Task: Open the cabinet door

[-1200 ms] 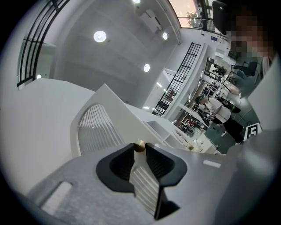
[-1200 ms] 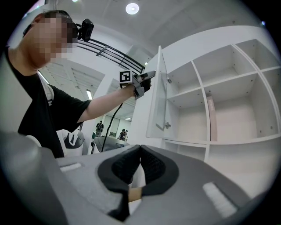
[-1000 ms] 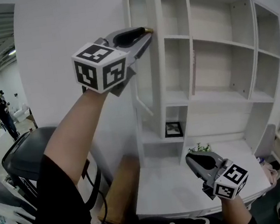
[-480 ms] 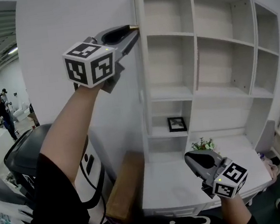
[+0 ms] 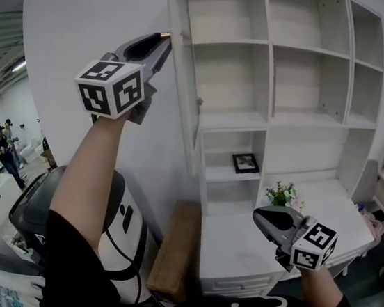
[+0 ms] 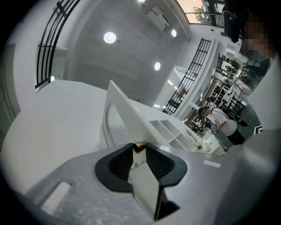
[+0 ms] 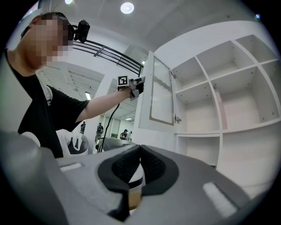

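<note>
**A:** What room are we getting on the left?

**B:** We are seeing an open hall at the far left. Then a bare white wall (image 5: pixel 91 29) is running up to the cabinet (image 5: pixel 271 68). A wooden board (image 5: pixel 173 253) is sitting low between that wall and the desk (image 5: pixel 233 256).

**A:** Where is the door standing?

**B:** The door (image 5: pixel 185 94) is standing swung out from the cabinet's left side, edge-on to us in the head view. The shelves behind it are lying open.

**A:** How are we holding the left arm?

**B:** We are stretching it up from the lower left, forearm raised. The left gripper (image 5: pixel 161 39) is pointing right and slightly upward at the door's upper free edge. Its jaws have just been closing, and they are pinching the small brass knob (image 6: pixel 139 145) there.

**A:** And the right side?

**B:** We are keeping the right gripper (image 5: pixel 262 217) low over the front of the desk, pointing level toward the cabinet. Its jaws are pressing together with nothing between them. A small plant (image 5: pixel 281 193) is sitting just beyond it, apart from the tips.
</note>
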The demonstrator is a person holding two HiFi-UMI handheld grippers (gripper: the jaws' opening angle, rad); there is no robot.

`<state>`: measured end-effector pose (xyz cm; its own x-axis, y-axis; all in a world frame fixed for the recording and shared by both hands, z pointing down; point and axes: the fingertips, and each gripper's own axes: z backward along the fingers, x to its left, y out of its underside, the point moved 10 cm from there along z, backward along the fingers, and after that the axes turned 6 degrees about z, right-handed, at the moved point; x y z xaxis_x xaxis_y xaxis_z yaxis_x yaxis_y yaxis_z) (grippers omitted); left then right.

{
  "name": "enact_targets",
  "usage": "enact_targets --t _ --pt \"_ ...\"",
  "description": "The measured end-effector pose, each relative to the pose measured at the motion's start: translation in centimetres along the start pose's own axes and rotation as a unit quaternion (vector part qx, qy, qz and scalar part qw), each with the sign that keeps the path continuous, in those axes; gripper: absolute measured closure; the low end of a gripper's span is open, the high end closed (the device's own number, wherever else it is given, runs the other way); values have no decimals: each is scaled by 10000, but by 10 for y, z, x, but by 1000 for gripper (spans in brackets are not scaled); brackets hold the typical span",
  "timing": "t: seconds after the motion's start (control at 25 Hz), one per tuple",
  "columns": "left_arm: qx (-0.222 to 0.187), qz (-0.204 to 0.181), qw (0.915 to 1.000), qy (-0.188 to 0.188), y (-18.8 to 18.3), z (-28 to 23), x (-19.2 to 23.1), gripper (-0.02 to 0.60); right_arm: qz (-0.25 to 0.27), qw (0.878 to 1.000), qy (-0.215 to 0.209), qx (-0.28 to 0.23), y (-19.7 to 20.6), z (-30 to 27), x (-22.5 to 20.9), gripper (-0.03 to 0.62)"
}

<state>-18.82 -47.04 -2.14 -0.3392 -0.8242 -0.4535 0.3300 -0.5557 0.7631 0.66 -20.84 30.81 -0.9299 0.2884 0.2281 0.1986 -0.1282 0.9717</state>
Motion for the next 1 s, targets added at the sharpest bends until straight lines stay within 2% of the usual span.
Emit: enact_targets --t 0.12,0.24,0.4,0.6,0.8,1.0 --pt "-36 15 10000 -27 -8 5 -2 490 -12 10000 -35 -15 -3 1 5 591" --pt "63 31 10000 -8 -14 10 -7 437 0 10000 -92 -36 -7 3 11 591" --pt "65 255 9996 -90 -16 27 -18 422 95 9998 -160 -6 -15 13 15 591" --pt "606 344 9975 66 0 58 -50 435 107 9997 -218 39 -23 33 19 591" --pt "744 1264 9892 -58 27 110 -107 483 16 9996 -275 21 -28 62 30 591" --pt "1000 2201 9703 124 63 167 -206 513 -142 9995 -251 -101 -29 92 47 591"
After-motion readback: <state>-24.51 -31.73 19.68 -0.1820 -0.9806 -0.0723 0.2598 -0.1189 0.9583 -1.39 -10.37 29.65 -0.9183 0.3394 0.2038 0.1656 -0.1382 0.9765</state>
